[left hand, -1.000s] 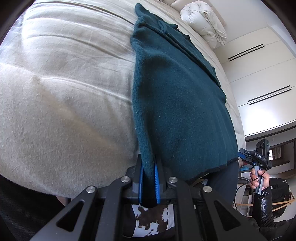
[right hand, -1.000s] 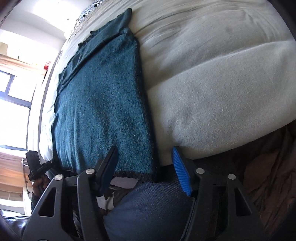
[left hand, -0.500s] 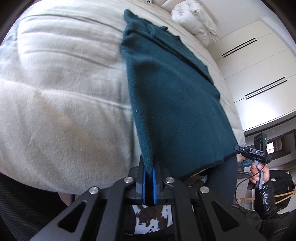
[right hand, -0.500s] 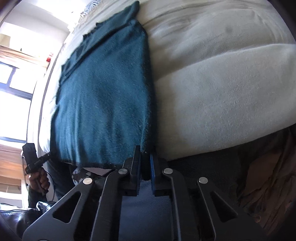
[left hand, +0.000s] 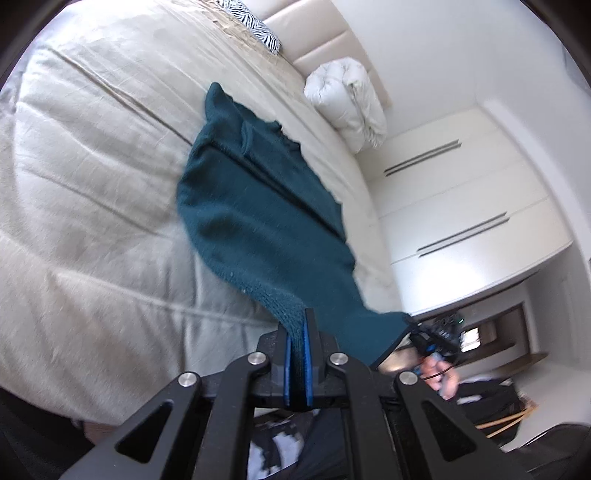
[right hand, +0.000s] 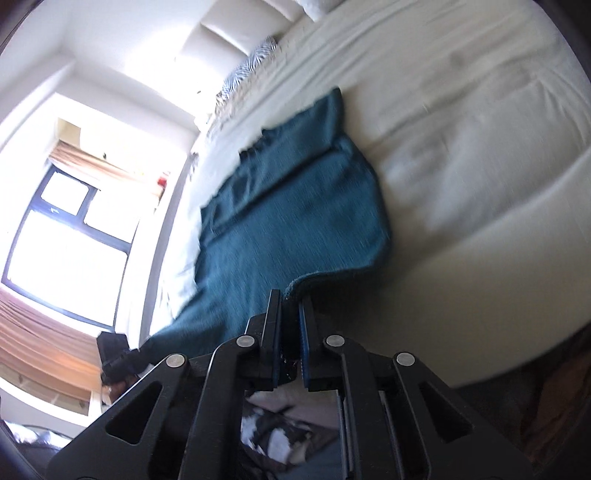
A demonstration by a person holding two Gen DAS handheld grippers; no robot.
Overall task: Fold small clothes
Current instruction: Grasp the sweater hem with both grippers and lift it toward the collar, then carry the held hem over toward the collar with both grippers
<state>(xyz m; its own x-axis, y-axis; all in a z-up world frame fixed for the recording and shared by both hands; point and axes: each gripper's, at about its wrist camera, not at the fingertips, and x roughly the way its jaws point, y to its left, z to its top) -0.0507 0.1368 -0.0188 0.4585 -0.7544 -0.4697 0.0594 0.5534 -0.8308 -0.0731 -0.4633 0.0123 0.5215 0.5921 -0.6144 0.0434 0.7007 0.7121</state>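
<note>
A dark teal knitted garment [left hand: 258, 221] lies lengthwise on the beige bed [left hand: 92, 184], its near hem lifted off the cover. My left gripper [left hand: 300, 325] is shut on one near corner of the hem. My right gripper [right hand: 290, 306] is shut on the other near corner of the garment [right hand: 288, 229]. Each gripper shows small in the other's view, the right gripper [left hand: 430, 341] and the left gripper [right hand: 118, 360], with the hem stretched between them. The garment's far end rests on the bed.
A rolled white duvet [left hand: 347, 103] and a zebra-print pillow [left hand: 255, 29] lie near the headboard. White wardrobe doors [left hand: 461, 206] stand on one side, a bright window [right hand: 62, 236] on the other. My dark trousers and a patterned rug [right hand: 280, 439] show below the grippers.
My right gripper closed on the hem corner. Both grippers then rose and moved forward over the bed, lifting the near hem so the garment sags and begins to fold toward its far end.
</note>
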